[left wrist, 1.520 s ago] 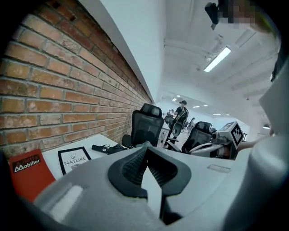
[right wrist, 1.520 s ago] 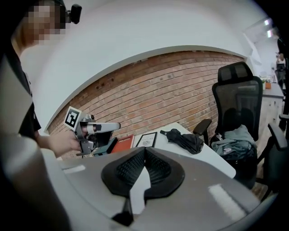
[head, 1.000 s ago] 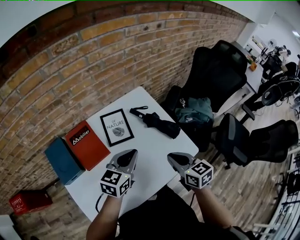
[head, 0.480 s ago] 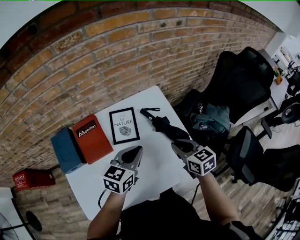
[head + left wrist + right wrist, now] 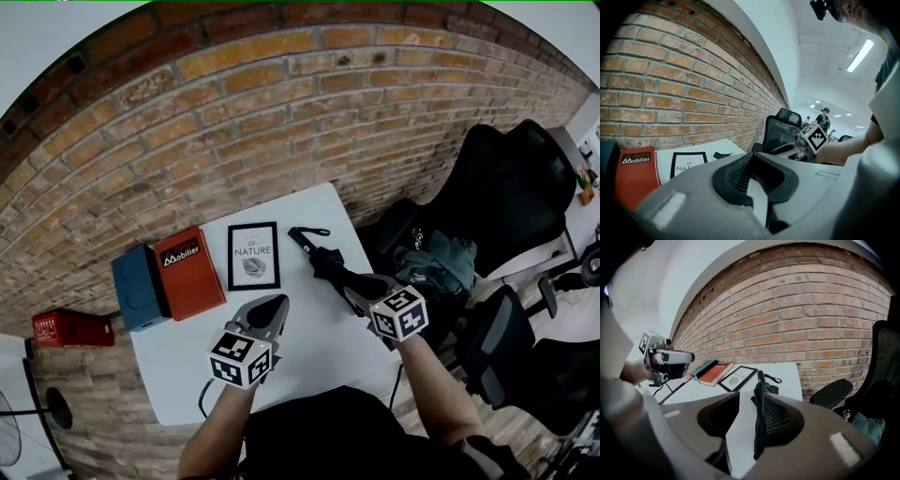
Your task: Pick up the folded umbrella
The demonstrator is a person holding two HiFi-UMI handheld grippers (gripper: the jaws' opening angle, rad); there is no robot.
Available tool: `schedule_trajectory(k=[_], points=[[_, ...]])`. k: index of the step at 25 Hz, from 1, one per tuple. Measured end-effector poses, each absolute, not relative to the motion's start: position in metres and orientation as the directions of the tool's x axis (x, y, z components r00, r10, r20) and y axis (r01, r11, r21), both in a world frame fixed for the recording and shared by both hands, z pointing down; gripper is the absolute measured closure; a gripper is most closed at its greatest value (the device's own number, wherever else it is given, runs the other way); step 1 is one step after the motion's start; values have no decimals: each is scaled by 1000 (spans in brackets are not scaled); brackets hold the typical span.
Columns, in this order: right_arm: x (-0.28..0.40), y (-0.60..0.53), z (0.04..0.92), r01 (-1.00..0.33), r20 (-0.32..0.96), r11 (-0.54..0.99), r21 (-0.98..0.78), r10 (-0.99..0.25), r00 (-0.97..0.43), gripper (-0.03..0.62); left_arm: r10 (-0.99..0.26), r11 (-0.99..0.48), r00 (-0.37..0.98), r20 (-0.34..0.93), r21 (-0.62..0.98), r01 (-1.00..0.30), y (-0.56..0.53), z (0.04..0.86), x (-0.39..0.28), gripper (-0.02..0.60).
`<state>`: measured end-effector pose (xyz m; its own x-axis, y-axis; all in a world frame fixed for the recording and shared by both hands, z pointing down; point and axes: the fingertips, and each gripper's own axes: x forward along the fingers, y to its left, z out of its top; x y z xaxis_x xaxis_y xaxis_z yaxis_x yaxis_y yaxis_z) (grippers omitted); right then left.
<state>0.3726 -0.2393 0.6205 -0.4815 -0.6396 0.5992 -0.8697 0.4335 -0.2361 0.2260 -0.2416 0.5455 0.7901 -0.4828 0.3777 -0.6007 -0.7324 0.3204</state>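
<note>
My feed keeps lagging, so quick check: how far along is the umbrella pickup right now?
Done: the right gripper is lined up at the near end of the folded umbrella, and its jaws have just been opening. In hand: nothing yet; the umbrella lies on the white table, with the jaws apart, not closed on it. The left gripper is shut and empty. Left: close on it and lift.

We look steeply down from a head-mounted camera onto a white table (image 5: 319, 328) set against a brick wall (image 5: 281, 122), with both grippers near the lens. Riding the left gripper (image 5: 278, 305), we sit low over the tabletop, facing along the wall and catching the right gripper (image 5: 354, 292). Its own camera faces the wall obliquely, catching the left one. All three views share the framed print (image 5: 253, 255) and red book (image 5: 190, 272).
</note>
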Motion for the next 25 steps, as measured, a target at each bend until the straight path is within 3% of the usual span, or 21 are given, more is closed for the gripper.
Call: schedule_trajectory(k=[8,25], points=[[377,-281,668,-836,706,487,-250,-499,-502,313,-527,-703,754,393,298,-646,-253,538,223,575],[356,-300,759,-827,913,538,-164,-235,-334,263,-529,-670,745,405,339,-660,-280,551,191,575]])
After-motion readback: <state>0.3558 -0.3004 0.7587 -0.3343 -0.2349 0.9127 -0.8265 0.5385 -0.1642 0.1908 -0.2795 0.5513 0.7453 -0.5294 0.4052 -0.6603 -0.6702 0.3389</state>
